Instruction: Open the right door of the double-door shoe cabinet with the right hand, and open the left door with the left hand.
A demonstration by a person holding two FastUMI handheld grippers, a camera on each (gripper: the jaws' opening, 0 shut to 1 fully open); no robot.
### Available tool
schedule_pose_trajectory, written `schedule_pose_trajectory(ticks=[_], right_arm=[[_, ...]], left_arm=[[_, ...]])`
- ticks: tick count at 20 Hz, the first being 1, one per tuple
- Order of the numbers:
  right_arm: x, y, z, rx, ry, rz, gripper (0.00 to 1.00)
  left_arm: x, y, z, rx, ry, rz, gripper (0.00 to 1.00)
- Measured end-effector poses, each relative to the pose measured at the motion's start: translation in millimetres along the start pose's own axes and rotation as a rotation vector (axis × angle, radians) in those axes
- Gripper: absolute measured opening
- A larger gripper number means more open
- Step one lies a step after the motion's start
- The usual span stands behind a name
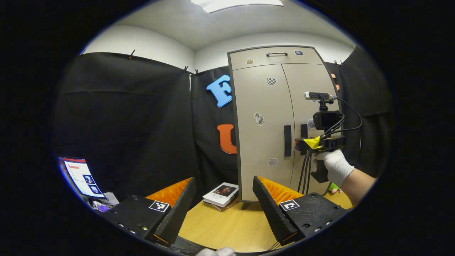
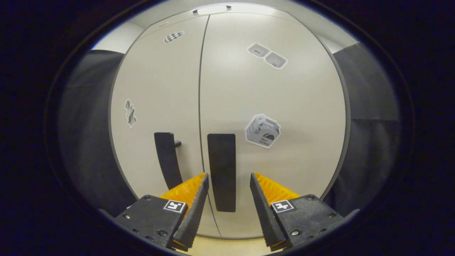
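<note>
A light wooden tabletop (image 1: 227, 224) fills the lower centre of the left gripper view. Two stacked books (image 1: 221, 196), the upper white-covered, lie at its far edge. A lit, tilted screen (image 1: 82, 176), possibly a tablet, sits lower left. A ceiling light panel (image 1: 234, 3) glows top centre.

The left gripper view is looking from well back, low over the table (image 1: 227, 220), toward the shoe cabinet (image 1: 263, 142) standing ahead and slightly right. The right gripper view is facing the cabinet's doors squarely from close up, its lens level with the right handle (image 2: 221, 172). Both views are sharing the two door fronts and their handles.
</note>
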State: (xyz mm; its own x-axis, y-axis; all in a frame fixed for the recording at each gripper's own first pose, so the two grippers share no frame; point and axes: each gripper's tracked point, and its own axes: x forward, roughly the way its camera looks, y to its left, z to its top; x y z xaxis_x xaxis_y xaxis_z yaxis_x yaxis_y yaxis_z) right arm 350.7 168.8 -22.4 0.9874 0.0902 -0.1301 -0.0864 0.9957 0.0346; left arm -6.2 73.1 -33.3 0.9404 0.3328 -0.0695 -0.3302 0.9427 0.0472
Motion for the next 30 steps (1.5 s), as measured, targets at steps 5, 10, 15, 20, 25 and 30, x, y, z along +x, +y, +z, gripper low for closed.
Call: schedule_pose_trajectory(ticks=[5, 10, 15, 20, 25, 30], right_arm=[[3.4, 5.1, -3.1, 0.023, 0.019, 0.013, 0.54], [3.3, 6.2, -3.8, 0.005, 0.018, 0.02, 0.33], [-11.3, 7.6, -5.5, -0.006, 0.017, 0.052, 0.24], [-34.5, 3.0, -9.7, -0.012, 0.02, 0.086, 0.22], [-69.4, -8.6, -14.2, -0.01, 0.02, 0.086, 0.2], [-110.5, -28.0, -21.0, -0.007, 0.013, 0.049, 0.2]], left_arm=[[-0.4, 2.3, 2.3, -0.001, -0.01, 0.002, 0.96], [-3.1, 1.2, 5.4, -0.002, -0.02, -0.007, 0.96], [-7.5, 4.1, 6.5, -0.007, -0.028, -0.019, 0.96], [-16.3, 4.1, 6.6, -0.018, -0.034, -0.045, 0.96], [-28.6, 2.0, 5.2, -0.026, -0.035, -0.096, 0.96], [-47.1, -1.7, 2.3, -0.035, -0.043, -0.161, 0.96]])
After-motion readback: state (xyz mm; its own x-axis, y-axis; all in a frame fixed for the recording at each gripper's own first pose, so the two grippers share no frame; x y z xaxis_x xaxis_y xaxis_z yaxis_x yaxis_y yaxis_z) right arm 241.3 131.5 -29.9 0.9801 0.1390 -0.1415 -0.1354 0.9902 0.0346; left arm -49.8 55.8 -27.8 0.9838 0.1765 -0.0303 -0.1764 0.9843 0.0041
